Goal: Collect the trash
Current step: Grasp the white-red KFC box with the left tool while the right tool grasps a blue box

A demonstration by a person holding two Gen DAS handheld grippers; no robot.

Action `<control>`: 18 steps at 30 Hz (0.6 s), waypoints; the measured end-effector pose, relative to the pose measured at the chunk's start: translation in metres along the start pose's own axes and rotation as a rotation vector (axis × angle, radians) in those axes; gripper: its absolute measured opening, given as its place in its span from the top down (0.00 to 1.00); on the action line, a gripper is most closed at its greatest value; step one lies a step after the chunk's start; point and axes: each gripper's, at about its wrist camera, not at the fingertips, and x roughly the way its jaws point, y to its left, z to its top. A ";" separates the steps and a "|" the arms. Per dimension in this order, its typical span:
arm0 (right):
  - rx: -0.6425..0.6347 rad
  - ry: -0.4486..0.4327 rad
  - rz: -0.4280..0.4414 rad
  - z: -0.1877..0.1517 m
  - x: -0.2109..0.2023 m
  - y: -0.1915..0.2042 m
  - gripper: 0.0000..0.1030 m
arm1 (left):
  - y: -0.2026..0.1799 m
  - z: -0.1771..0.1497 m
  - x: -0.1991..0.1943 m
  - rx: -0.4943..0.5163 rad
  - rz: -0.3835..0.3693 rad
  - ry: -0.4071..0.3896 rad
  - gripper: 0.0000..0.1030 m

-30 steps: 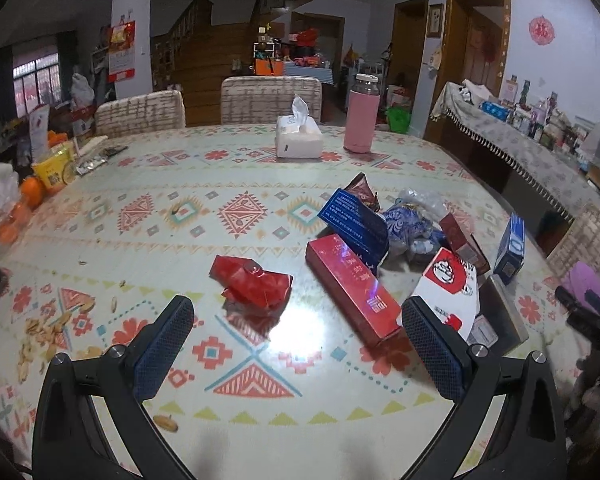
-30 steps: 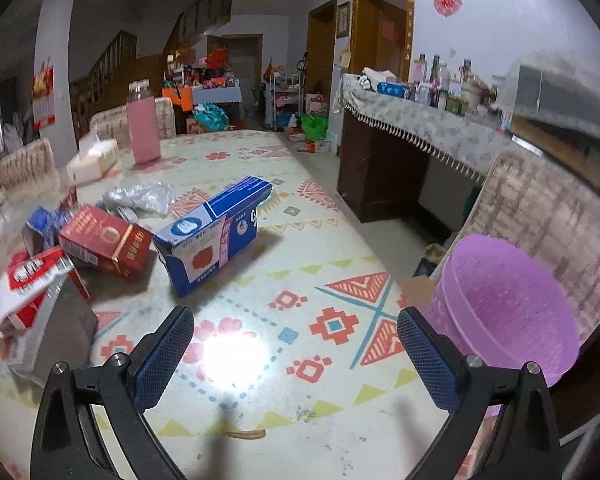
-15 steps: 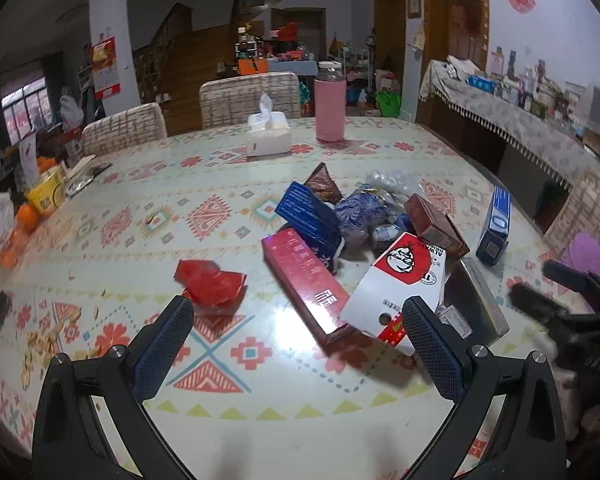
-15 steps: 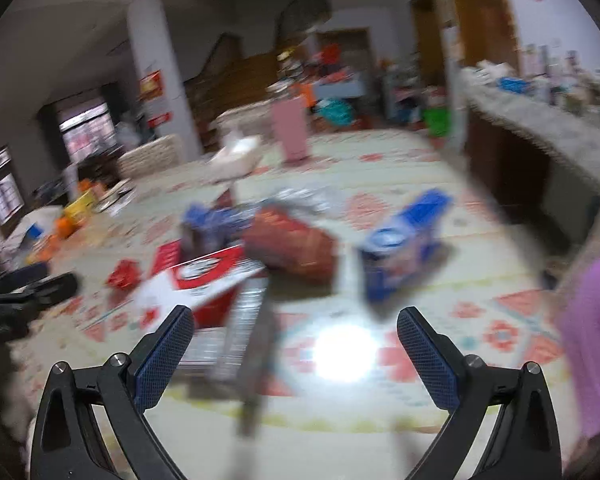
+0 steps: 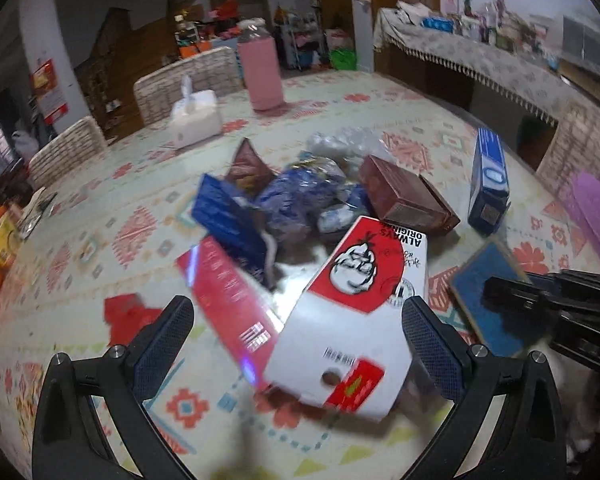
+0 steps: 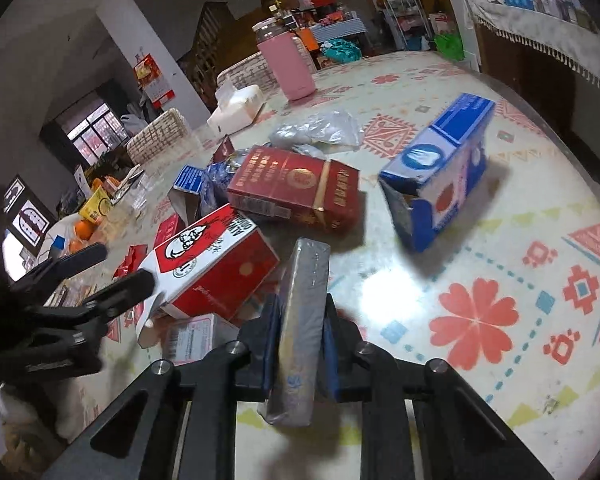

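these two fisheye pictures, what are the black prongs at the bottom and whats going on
Each picture comes from a camera mounted on a hand-held claw; a person carries one in each hand. In the left-wrist view, the left claw stands open over a red and white carton. In the right-wrist view, the right claw has just closed on a flat grey box. On the patterned table lie more trash: a dark red box, a blue box, wrappers. A pink bottle stands behind.
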 end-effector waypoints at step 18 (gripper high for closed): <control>0.033 -0.049 -0.025 -0.021 -0.039 -0.020 0.79 | -0.041 0.008 0.022 0.023 -0.128 0.120 0.58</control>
